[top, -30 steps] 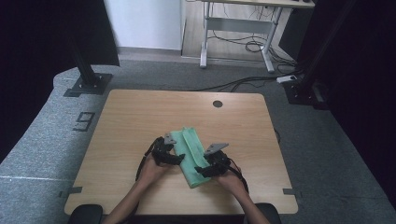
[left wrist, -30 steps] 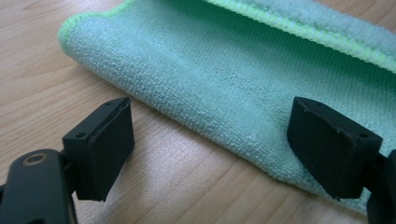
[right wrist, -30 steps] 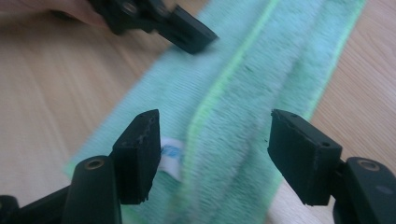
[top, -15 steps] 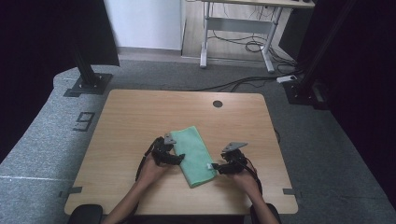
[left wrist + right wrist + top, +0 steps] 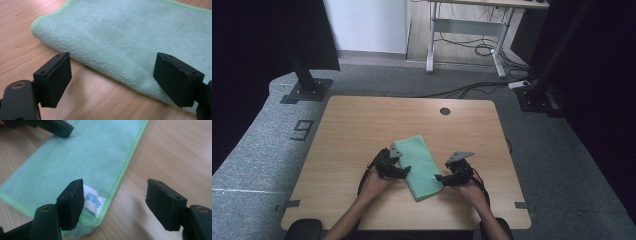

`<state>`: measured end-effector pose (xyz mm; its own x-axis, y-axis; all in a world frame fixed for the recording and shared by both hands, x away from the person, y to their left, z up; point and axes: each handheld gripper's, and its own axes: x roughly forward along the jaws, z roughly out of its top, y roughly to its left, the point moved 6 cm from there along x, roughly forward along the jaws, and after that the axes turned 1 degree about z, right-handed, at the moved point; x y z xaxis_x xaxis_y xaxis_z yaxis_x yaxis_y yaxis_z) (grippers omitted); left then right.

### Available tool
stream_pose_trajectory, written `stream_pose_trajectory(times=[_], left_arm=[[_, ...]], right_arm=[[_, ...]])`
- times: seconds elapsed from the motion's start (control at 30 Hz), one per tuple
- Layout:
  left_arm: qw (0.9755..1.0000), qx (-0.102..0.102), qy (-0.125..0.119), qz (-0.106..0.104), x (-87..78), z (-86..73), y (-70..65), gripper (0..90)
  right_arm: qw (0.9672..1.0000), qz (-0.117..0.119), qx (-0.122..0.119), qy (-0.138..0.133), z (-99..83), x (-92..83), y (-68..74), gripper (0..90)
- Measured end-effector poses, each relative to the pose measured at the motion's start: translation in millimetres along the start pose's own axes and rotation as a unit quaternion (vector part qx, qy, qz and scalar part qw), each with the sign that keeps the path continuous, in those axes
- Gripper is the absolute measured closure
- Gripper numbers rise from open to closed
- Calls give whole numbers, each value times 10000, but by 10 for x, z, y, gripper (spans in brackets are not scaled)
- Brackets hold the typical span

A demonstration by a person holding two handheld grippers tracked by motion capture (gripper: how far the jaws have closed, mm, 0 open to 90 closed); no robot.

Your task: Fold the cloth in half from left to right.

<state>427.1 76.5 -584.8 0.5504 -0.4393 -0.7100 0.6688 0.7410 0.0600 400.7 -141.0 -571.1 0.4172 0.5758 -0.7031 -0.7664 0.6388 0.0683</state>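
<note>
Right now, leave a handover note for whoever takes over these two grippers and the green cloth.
Left gripper: open, low at the near long edge of the folded green microfibre cloth, holding nothing.
Right gripper: jaws have just been opening; open at the cloth's corner with the small white label, nothing between the pads.
Cloth lies flat on the wooden table, folded into a long strip.
Left: probably another fold or a tidy-up.
</note>
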Motion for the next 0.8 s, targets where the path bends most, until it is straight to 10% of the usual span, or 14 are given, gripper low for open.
stream_pose_trajectory(times=[0.43, 0.8], left_arm=[[9999, 60, 69, 60, 46, -11, 37, 143], [9999, -47, -121, 67, -118, 53, 128, 156]], right_arm=[[9994, -12, -104, 315, -320, -107, -8, 294], [9998, 29, -184, 64, -114, -129, 50, 312]])
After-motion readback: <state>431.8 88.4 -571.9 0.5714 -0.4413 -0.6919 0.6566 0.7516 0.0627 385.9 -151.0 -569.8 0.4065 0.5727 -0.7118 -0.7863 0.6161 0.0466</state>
